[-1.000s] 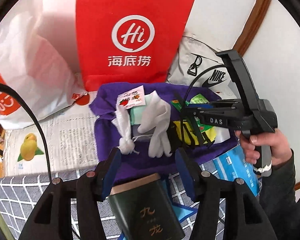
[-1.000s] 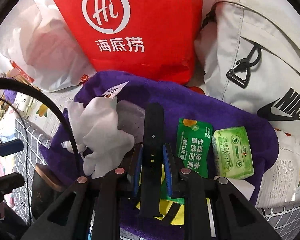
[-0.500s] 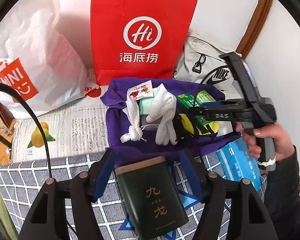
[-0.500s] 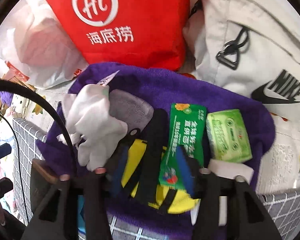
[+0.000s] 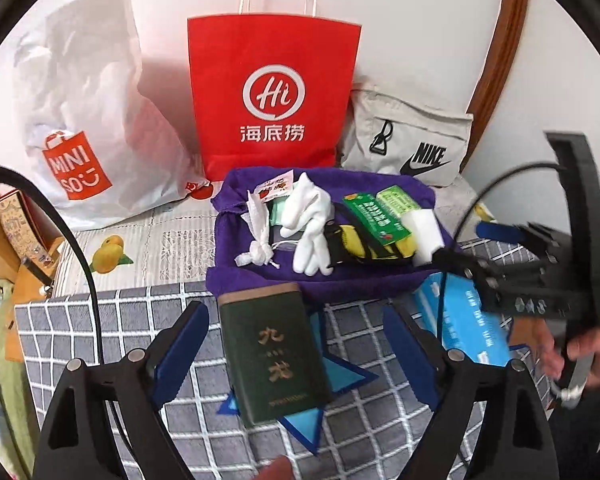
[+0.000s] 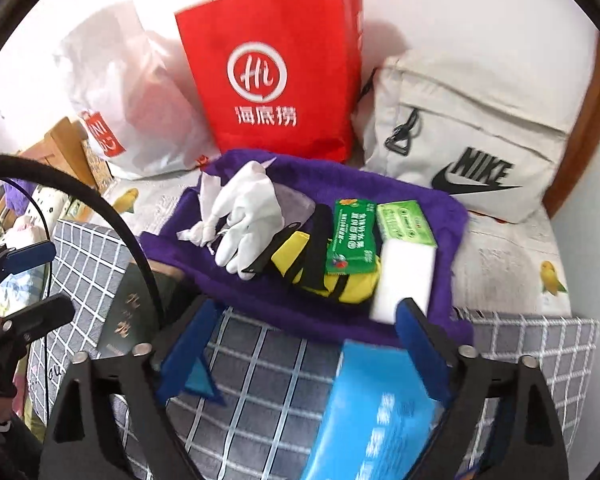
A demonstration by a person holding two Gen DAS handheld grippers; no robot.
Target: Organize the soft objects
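Right gripper [image 6: 300, 344] gaping and empty, left gripper [image 5: 296, 348] same, so I'd reach ahead, pinch the limp white cotton glove [image 6: 252, 216] mid-palm off the purple fleece cloth [image 6: 416, 192].

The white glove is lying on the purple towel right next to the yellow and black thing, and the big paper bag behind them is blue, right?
Almost. The white glove does lie on the purple towel beside the yellow and black thing, but the big paper bag behind them is red, not blue. The left wrist view shows it plainly.
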